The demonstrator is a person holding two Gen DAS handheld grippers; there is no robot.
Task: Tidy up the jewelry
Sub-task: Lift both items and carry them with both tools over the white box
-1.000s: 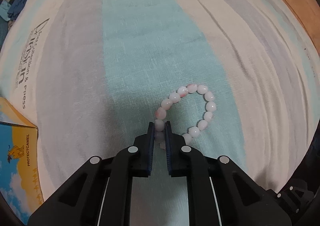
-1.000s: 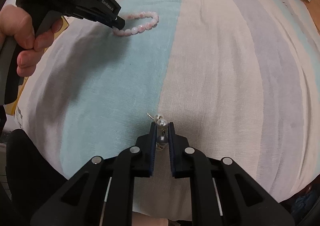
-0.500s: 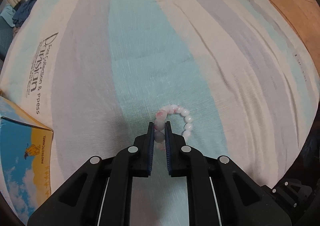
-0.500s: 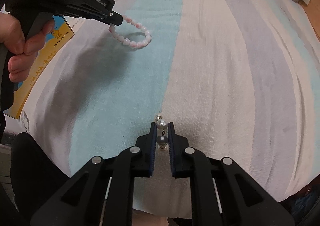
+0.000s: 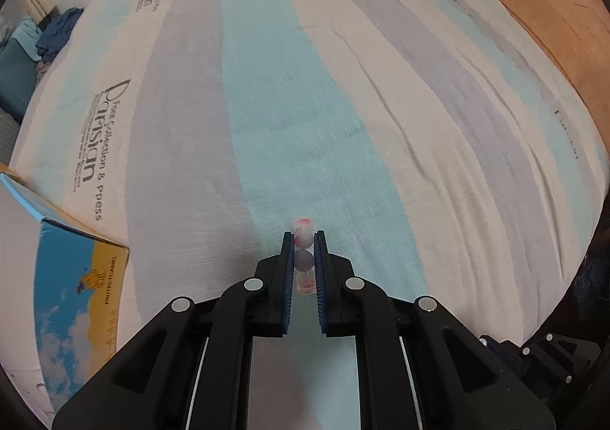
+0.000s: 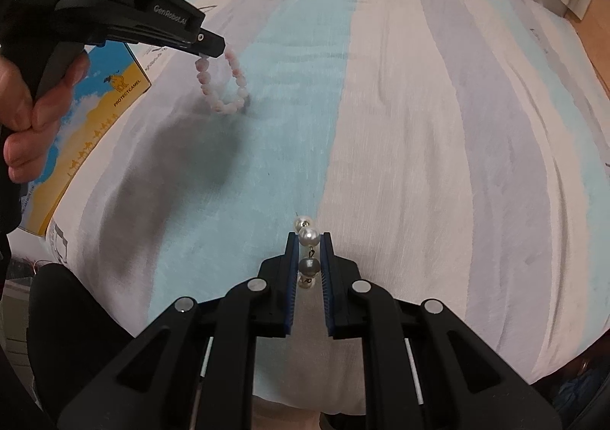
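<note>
My left gripper (image 5: 304, 239) is shut on a pink bead bracelet (image 5: 303, 233); only a few beads show between its jaws in the left wrist view. In the right wrist view the bracelet (image 6: 225, 87) hangs as a loop from the left gripper (image 6: 207, 48), lifted above the striped bedsheet (image 6: 381, 106). My right gripper (image 6: 309, 239) is shut on a pearl piece (image 6: 308, 237) with white and grey beads, held just above the sheet.
A blue and yellow box (image 5: 72, 285) sits on the bed at the left; it also shows in the right wrist view (image 6: 99, 113). Wooden floor (image 5: 553, 3) lies beyond the bed's right edge. Clothes (image 5: 57, 33) lie at the far left.
My left gripper has lifted the pink bracelet off the sheet, so it now hangs down as a loop. My right gripper stays shut on the pearl piece, barely moved.
</note>
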